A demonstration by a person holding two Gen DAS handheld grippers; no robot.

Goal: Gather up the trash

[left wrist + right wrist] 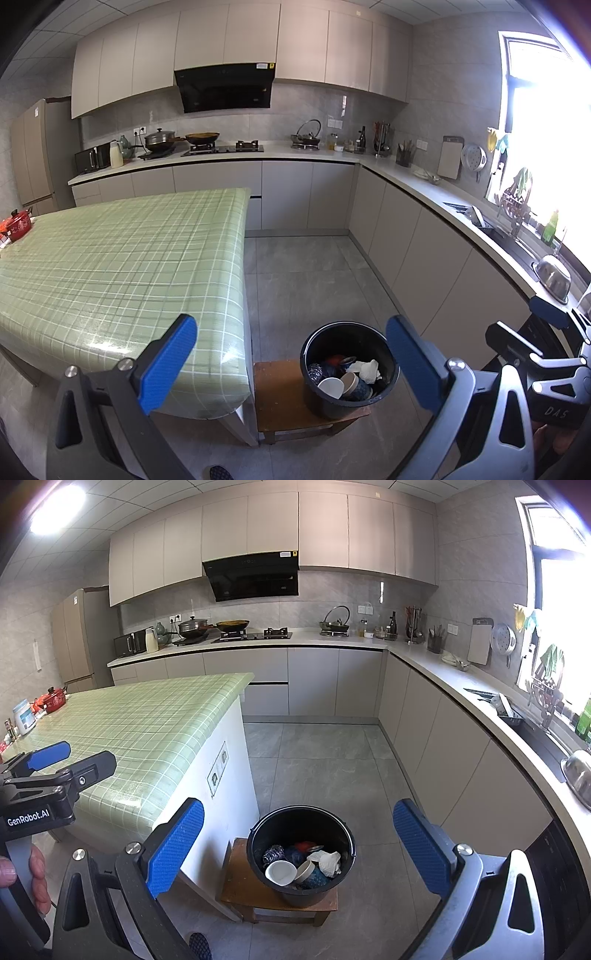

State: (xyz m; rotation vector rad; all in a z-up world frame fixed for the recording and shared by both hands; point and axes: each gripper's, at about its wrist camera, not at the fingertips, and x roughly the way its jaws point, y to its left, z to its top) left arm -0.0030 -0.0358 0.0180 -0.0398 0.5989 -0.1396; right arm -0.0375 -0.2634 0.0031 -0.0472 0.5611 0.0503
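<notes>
- The left tool (290, 360) is held wide apart with nothing between its blue pads (168, 363); it hovers above the right-hand edge of the green checked surface (122, 266)
- The right tool (297, 843) likewise stands spread wide and grips nothing, its blue pads (177, 845) framing the floor and the bucket below
- The black bucket (384, 400) sits on a small wooden stool (277, 417) on the grey tile floor (314, 280), just beside the end of the surface
- In the left wrist view the bucket lies at about 5 o'clock of the tool's midpoint, nearer the right finger; in the right wrist view the bucket (255, 849) lies at about 6 o'clock, between the two fingers and below them
- Trash lies inside the bucket: a white paper cup (280, 873) on its side, a crumpled white tissue (327, 862), a second cup (304, 871) with a pale rim, a dark patterned wad (273, 854) and a bit of red (304, 846)
- The left tool also shows at 9 o'clock in the right wrist view, over the surface; the right tool shows at 3 o'clock in the left wrist view
- A red pot (53, 699) and a white jar (24, 718) stand at the far left end of the surface, well apart from both tools
</notes>
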